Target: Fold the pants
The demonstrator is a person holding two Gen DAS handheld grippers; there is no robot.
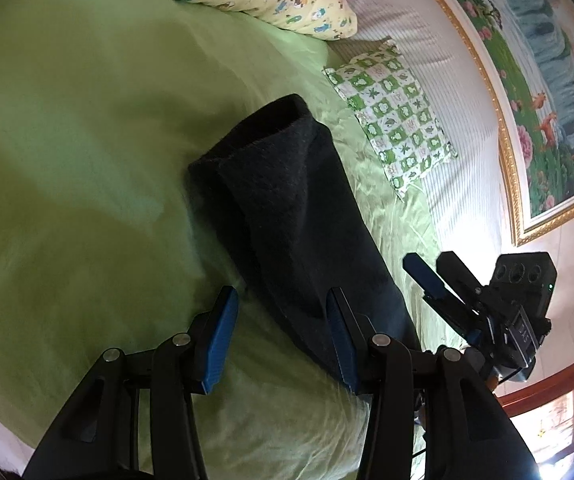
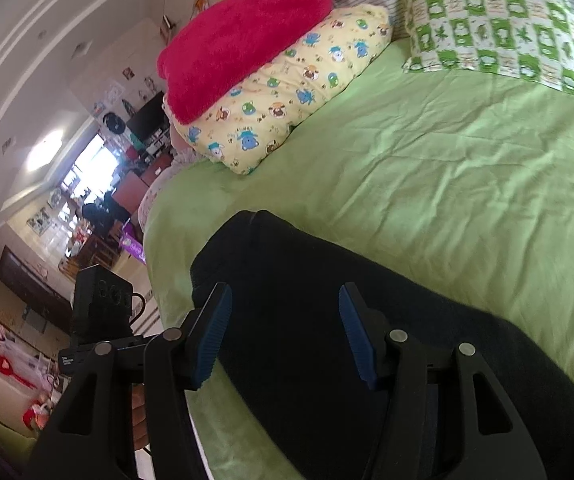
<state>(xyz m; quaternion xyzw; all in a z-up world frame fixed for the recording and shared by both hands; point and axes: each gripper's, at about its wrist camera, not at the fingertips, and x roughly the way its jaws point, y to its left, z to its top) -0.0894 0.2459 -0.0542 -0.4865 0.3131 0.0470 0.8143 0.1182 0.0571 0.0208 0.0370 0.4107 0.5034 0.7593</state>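
Note:
Dark pants (image 1: 287, 208) lie in a long folded strip on the green bed sheet (image 1: 87, 160). One open end of the strip points toward the pillows. My left gripper (image 1: 281, 292) hovers open over the near part of the strip, with one blue pad (image 1: 223, 336) over bare sheet and the other over the cloth. My right gripper (image 2: 285, 288) is open above the pants (image 2: 327, 320), with no cloth pinched between its pads. In the left wrist view the right gripper (image 1: 427, 258) shows just off the strip's right edge.
At the head of the bed are a yellow cartoon pillow (image 2: 287, 92) with a red blanket (image 2: 243, 40) on it, and a green checked pillow (image 1: 395, 116). A framed painting (image 1: 527, 80) hangs beyond. The bed edge (image 2: 155, 240) drops to a cluttered room.

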